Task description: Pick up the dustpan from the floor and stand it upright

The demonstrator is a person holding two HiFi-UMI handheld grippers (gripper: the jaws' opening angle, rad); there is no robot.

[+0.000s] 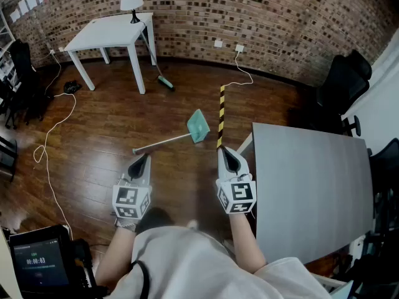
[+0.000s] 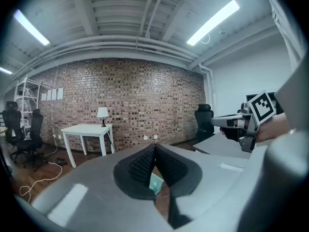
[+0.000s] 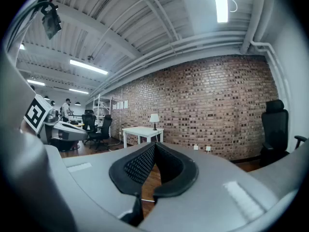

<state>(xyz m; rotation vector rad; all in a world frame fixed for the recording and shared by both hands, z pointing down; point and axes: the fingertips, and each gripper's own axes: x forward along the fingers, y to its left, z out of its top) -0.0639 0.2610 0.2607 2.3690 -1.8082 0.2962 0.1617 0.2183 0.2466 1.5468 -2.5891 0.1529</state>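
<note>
Dustpan [image 1: 197,127], teal, long-handled: lying flat on the wooden floor [image 1: 100,129], just beyond both grippers, untouched.
Left gripper [image 1: 143,159]: jaws together, empty.
Right gripper [image 1: 225,152]: jaws together, empty.
Progress: nothing done; reach, grasp, lift and standing upright all remain.

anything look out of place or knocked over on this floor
Yes: the teal dustpan with a long silver handle lies flat on the dark wooden floor, out in the open near the grey table, instead of standing upright. Nothing looks spilled or broken.
</note>
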